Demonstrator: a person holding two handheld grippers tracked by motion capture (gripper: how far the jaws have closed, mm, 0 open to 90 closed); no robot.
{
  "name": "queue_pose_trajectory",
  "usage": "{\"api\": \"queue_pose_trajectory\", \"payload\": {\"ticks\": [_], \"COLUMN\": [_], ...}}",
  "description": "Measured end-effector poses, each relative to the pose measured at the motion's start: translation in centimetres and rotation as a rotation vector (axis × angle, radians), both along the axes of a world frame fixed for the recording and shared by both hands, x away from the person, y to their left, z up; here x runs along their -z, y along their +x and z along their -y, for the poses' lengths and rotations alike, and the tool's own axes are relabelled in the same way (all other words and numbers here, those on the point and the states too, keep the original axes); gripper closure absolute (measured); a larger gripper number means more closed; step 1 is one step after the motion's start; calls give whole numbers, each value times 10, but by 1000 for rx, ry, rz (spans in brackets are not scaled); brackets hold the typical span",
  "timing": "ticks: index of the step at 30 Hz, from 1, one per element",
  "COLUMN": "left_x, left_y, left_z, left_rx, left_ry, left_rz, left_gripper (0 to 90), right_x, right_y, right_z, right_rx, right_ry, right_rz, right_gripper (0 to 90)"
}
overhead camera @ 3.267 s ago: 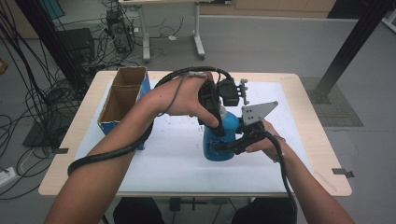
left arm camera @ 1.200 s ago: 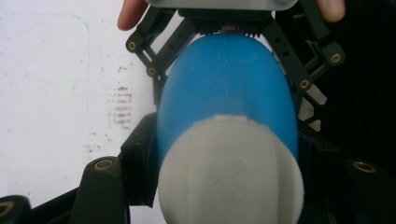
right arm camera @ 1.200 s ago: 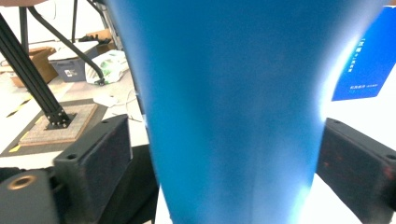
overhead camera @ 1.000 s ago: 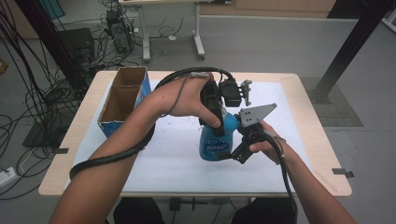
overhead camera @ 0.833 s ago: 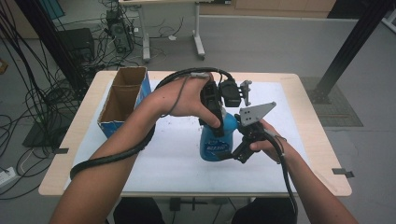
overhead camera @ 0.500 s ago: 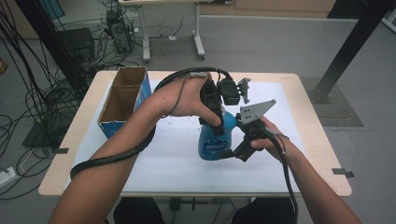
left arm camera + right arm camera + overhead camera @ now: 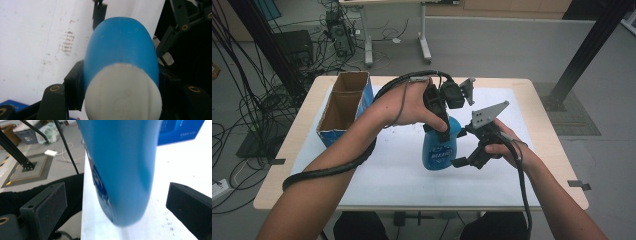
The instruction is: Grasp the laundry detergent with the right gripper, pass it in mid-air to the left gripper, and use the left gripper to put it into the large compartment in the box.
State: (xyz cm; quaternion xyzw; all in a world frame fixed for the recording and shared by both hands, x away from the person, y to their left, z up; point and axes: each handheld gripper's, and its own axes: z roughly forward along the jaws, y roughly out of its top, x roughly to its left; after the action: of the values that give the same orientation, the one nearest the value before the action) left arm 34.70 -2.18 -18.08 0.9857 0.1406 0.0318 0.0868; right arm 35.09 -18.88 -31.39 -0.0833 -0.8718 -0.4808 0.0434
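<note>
A blue bottle (image 7: 439, 148) with a white cap (image 7: 122, 96) stands over the white sheet (image 7: 382, 170) at mid-table. My left gripper (image 7: 440, 125) comes down from above and is shut on its neck, just below the cap, with a jaw on each side of the blue bottle (image 7: 120, 47). My right gripper (image 7: 463, 148) is at the bottle's right side, low down. Its jaws stand wide apart with the blue bottle (image 7: 120, 170) between them, and both pads are clear of it. Whether the bottle's base touches the sheet I cannot tell.
An open cardboard box (image 7: 343, 106) with blue sides sits at the table's back left; its blue side (image 7: 180, 130) also shows behind the bottle. The wooden table edge (image 7: 557, 150) runs close on the right. Cables trail from both grippers over my forearms.
</note>
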Motion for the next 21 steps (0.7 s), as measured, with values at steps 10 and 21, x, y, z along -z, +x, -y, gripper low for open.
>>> {"api": "queue_pose_trajectory", "payload": {"ticks": [10, 21], "left_x": [-3, -5], "left_y": [5, 12], "left_z": [-10, -22], "left_rx": [-99, -149], "left_ry": [3, 20], "left_rz": [4, 19], "left_gripper": [380, 380], "right_x": [-6, -16], "right_y": [10, 23], "right_z": [12, 21], "right_rx": [60, 111], "right_ry": [-184, -415], "right_rz": [-7, -27], "right_gripper": [34, 40]}}
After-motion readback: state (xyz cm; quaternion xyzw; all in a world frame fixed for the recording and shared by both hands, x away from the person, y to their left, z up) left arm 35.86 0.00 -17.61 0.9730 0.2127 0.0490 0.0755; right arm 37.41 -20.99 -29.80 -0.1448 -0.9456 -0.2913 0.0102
